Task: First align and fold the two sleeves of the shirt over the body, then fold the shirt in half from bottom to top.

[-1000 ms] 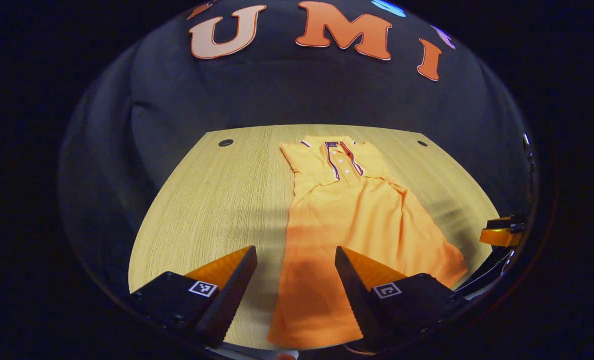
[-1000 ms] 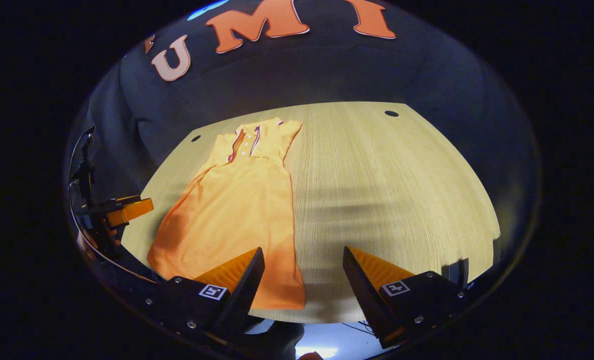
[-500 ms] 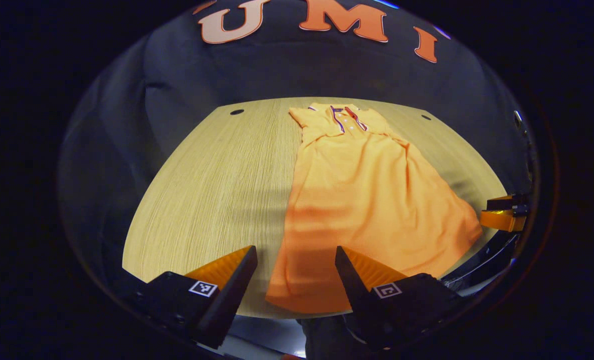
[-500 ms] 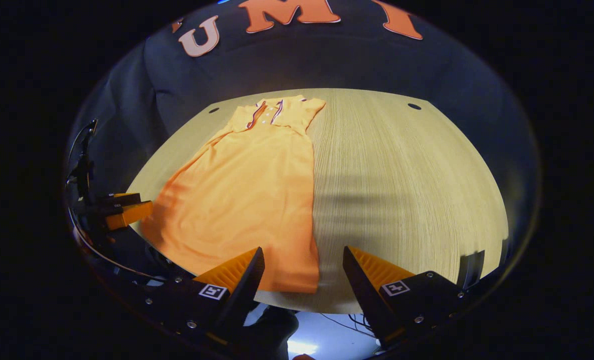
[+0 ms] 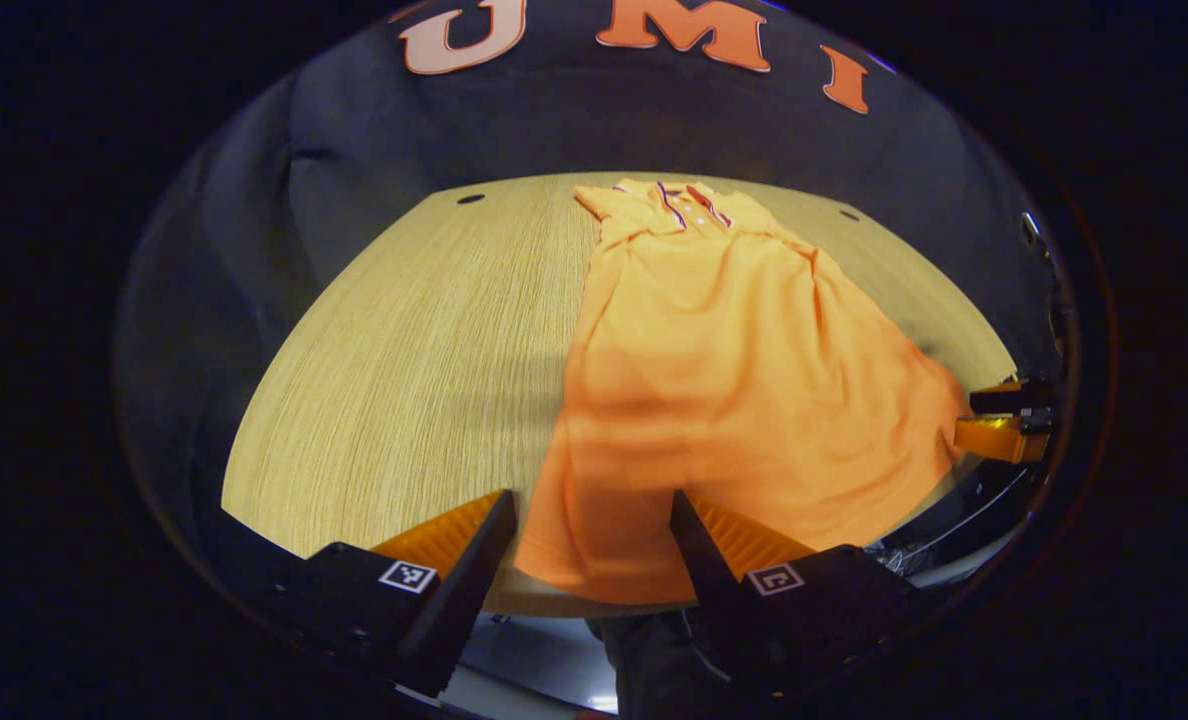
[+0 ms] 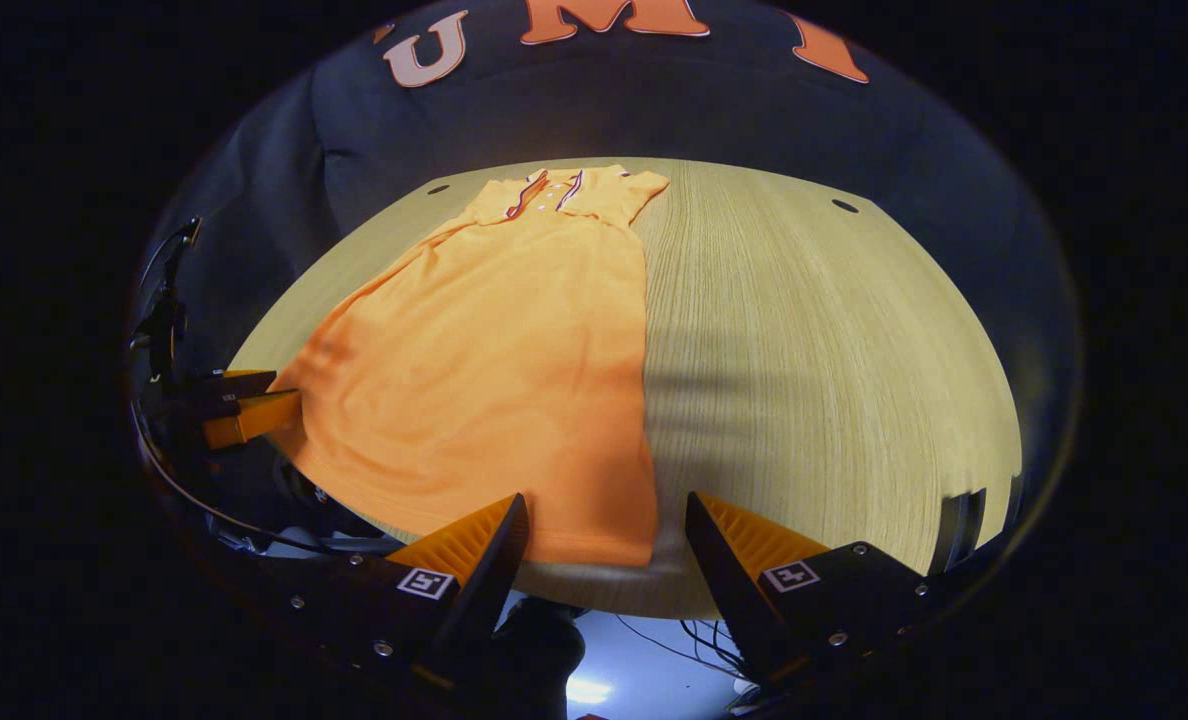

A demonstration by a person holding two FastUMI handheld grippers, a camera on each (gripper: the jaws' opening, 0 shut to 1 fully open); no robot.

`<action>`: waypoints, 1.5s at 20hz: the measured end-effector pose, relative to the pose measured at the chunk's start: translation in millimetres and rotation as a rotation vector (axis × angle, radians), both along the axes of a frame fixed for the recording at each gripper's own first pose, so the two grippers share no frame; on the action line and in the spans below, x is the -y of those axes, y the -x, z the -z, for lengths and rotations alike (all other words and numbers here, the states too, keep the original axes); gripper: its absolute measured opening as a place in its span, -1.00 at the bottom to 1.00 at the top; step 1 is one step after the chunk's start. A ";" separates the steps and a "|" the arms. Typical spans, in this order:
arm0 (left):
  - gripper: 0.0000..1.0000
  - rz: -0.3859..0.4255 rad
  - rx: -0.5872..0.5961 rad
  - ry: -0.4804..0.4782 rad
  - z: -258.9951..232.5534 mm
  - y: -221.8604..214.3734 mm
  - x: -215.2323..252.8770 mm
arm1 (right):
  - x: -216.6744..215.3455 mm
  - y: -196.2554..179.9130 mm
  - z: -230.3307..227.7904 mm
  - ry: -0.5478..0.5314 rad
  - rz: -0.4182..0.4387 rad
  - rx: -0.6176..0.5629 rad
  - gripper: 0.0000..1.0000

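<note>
An orange polo shirt [image 5: 734, 380] lies flat on the wooden table [image 5: 404, 370], collar at the far side, sleeves folded in over the body. My left gripper [image 5: 592, 515] is open, its fingers straddling the shirt's near left hem corner from just above. In the right gripper view the same shirt [image 6: 494, 350] spreads to the left, and my right gripper [image 6: 604, 515] is open around the near right hem corner. The right gripper [image 5: 999, 425] also appears at the far right of the left gripper view, and the left gripper [image 6: 239, 405] at the left of the right gripper view.
The table's near edge [image 6: 634, 600] runs just under both grippers, with floor and cables below it. Small round holes [image 5: 471, 199] sit in the table's far corners. Bare wood [image 6: 814, 370] lies to the right of the shirt.
Both grippers have drawn back toward the table's near edge, so the shirt's hem now sits between each pair of fingers. The shirt has not moved and both grippers have stayed open.
</note>
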State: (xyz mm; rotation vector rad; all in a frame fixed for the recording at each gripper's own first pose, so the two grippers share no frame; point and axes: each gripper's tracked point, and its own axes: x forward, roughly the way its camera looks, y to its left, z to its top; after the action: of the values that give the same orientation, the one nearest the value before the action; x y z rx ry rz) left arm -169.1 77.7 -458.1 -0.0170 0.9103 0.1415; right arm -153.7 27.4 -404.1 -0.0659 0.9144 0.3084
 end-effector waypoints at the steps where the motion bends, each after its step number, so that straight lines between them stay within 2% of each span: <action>1: 0.94 -0.003 0.031 0.000 -3.3 -1.8 -0.5 | -1.0 -4.3 -0.6 0.007 -0.009 0.028 0.94; 4: 0.94 0.022 0.087 -0.006 -0.2 -8.2 5.7 | -0.1 -8.9 2.7 0.035 0.001 0.076 0.82; 6: 0.70 0.022 0.103 -0.007 1.3 -11.6 10.7 | -2.0 -11.1 3.0 0.032 0.017 0.083 0.42; 7: 0.50 0.032 0.101 -0.008 2.0 -12.5 15.6 | -2.5 -13.5 3.6 0.035 0.024 0.081 0.29; 8: 0.27 0.046 0.088 0.002 3.8 -16.5 21.8 | -2.5 -15.2 2.9 0.029 0.038 0.085 0.04; 9: -0.19 0.054 0.078 0.009 1.8 -16.6 27.3 | -4.1 -16.6 2.6 0.028 0.038 0.079 -0.30; 11: -0.82 0.036 0.043 0.010 2.5 -20.0 28.2 | -6.0 -17.0 3.2 0.015 0.038 0.042 -0.51; 12: -0.82 0.026 0.029 0.032 2.3 -21.6 30.3 | -5.0 -20.2 2.0 -0.011 0.056 0.031 -0.52; 13: -0.82 0.008 0.019 0.058 1.7 -22.2 31.3 | 0.3 -17.3 -1.2 -0.043 0.109 0.003 -0.52; 14: -0.82 -0.005 0.017 0.081 2.2 -23.9 31.5 | -2.9 -24.9 2.4 -0.090 0.146 -0.008 -0.96; 15: -0.82 -0.022 0.012 0.084 0.6 -23.8 27.2 | -4.4 -24.7 2.0 -0.114 0.155 -0.029 -0.90; 16: -0.98 -0.033 0.013 0.087 1.8 -27.5 27.7 | -5.1 -25.6 3.2 -0.129 0.160 -0.034 -0.89; 21: -0.97 -0.016 0.027 0.064 -13.1 -34.3 31.1 | -13.9 -30.9 -5.3 -0.127 0.103 -0.017 -0.89; 26: -0.98 -0.019 0.108 0.072 -48.4 -64.9 31.6 | -11.5 -54.6 -36.5 -0.198 0.125 0.035 -0.89; 30: -0.97 -0.002 0.180 0.068 -79.4 -94.4 35.7 | -3.1 -74.7 -58.6 -0.212 0.121 0.081 -0.89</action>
State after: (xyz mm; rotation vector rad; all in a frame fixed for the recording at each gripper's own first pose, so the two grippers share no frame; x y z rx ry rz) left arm -74.7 42.0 -378.6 -0.0921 0.7346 0.1089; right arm -79.0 30.4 -345.5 0.1712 0.7977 0.2864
